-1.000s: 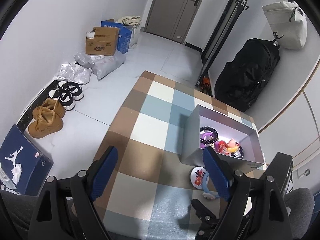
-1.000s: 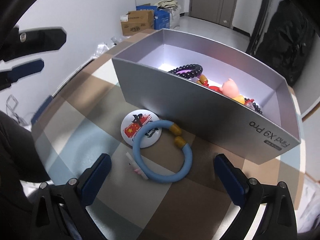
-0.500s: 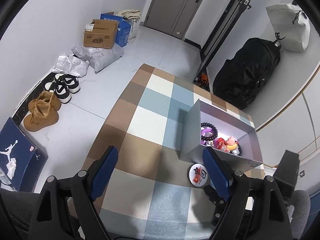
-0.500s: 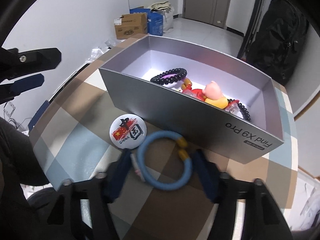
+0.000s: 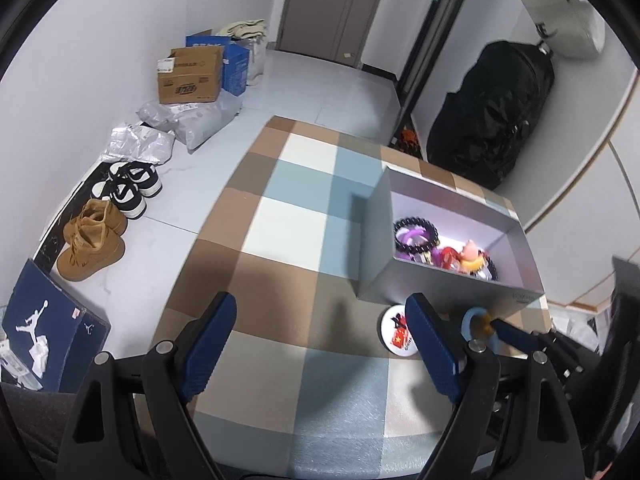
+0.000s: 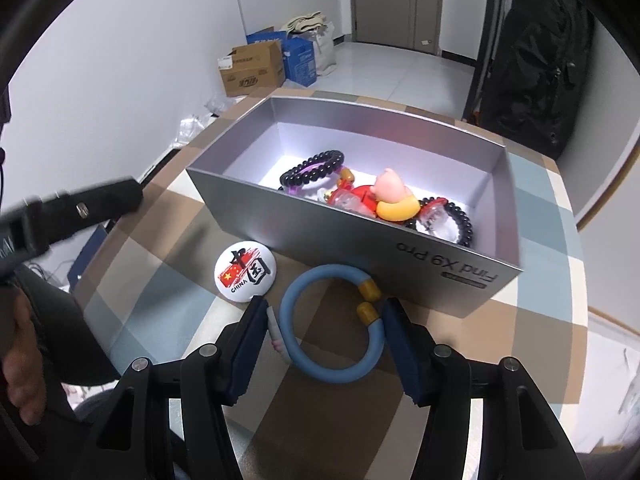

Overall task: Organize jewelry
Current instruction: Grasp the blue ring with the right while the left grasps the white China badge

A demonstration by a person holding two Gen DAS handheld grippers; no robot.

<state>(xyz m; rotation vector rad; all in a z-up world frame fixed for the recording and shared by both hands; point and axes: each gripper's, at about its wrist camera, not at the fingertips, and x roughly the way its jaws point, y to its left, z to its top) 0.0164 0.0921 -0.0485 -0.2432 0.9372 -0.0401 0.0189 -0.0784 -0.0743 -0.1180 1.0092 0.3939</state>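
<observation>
A blue ring bracelet [image 6: 332, 324] with two amber beads lies on the checked tablecloth in front of a silver box [image 6: 360, 240]. My right gripper [image 6: 326, 316] has closed in around the bracelet, its pads touching both sides. The bracelet also shows in the left wrist view [image 5: 474, 318]. A round China badge [image 6: 245, 276] lies just left of the bracelet. The box [image 5: 376, 240] holds dark bead bracelets [image 6: 312, 168], a purple ring and a pink pig figure [image 6: 390, 188]. My left gripper [image 5: 320, 344] is open and empty above the tablecloth, left of the box.
The table [image 5: 288, 216] is covered in a brown, blue and white checked cloth. On the floor to the left are shoes [image 5: 92, 236], cardboard boxes [image 5: 190, 76] and a blue shoebox [image 5: 44, 332]. A black bag [image 5: 492, 112] stands behind the table.
My right gripper's fingers have closed from wide open to the sides of the blue bracelet. The left gripper has drifted slightly and stays open.
</observation>
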